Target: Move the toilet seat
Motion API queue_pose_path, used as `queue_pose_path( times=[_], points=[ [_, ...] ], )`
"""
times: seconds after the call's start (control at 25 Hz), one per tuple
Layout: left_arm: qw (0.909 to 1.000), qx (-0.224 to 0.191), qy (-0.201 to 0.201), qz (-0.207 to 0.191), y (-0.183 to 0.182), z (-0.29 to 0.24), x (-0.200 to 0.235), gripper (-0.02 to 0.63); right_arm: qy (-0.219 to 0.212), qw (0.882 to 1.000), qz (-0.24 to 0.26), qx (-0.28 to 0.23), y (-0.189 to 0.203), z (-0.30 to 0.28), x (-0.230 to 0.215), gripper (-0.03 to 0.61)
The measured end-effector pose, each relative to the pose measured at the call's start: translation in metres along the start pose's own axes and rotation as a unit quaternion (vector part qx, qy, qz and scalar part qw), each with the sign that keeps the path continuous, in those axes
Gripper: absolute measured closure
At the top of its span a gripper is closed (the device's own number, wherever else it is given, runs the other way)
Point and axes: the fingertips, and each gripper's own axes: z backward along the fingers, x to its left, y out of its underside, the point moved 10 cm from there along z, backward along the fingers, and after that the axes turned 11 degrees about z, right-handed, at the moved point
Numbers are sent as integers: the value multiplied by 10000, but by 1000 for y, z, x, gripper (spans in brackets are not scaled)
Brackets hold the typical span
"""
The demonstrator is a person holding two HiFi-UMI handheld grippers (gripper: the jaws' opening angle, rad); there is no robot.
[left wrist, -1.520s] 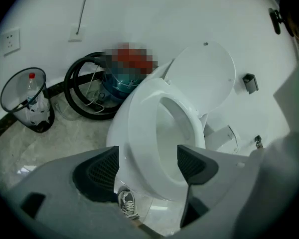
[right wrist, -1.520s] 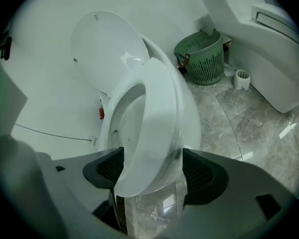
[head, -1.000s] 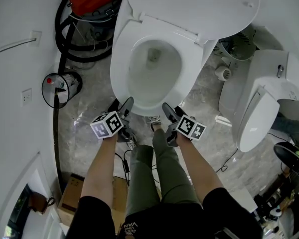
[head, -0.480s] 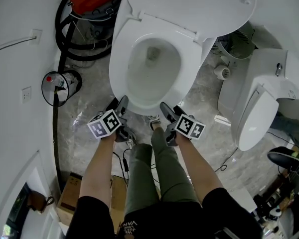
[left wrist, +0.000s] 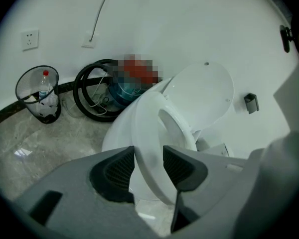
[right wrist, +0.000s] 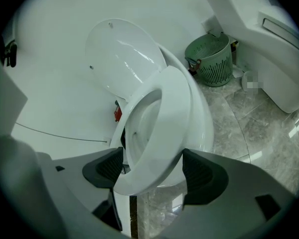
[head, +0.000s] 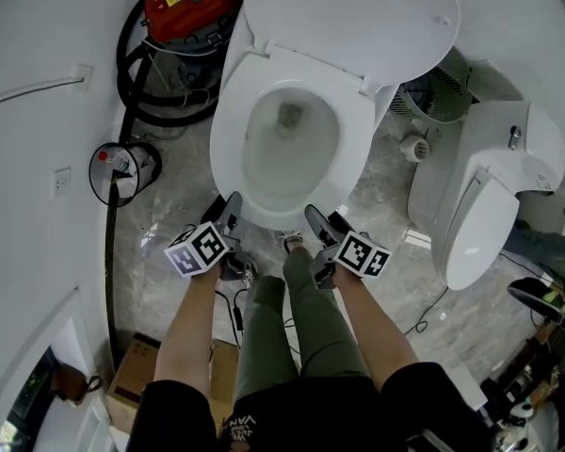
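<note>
white glossy plastic = slip risk: toilet seat rim is slick + curved, cld slide out of the pads and slam on the bowl. uneven l/r lift cld twist the hinges. left gripper jaws have just been closing and now pinch the seat's front rim; right gripper clamps it too. seat: oval ring, front edge tilted up off the bowl, lid open behind.

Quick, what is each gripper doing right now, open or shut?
Left gripper: fingers have just been closing, now clamped on the toilet seat.
Right gripper: closed on the same toilet seat's front rim.
</note>
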Motion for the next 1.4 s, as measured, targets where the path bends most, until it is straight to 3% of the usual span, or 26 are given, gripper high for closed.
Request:
queue_pose_path(
  times=[0.28,0.44,0.88,1.12,1.4],
  points=[
    [9992,-372,131,-34,-8,28,-34,470,-99,9995,6,-300,-19,32,16,315],
    [9984,-526,221,-32,-15,39,-57,471,-154,9992,72,-372,-33,48,24,342],
    [9943,-922,518,158,-41,63,-123,459,-556,9961,-194,-654,-83,82,54,345],
    [9914,-1123,627,257,-55,68,-154,449,-975,9932,-141,-613,-109,93,65,333],
    [9906,-1133,734,206,-71,68,-183,430,-1235,9900,-125,-674,-134,102,73,305]
  ],
)
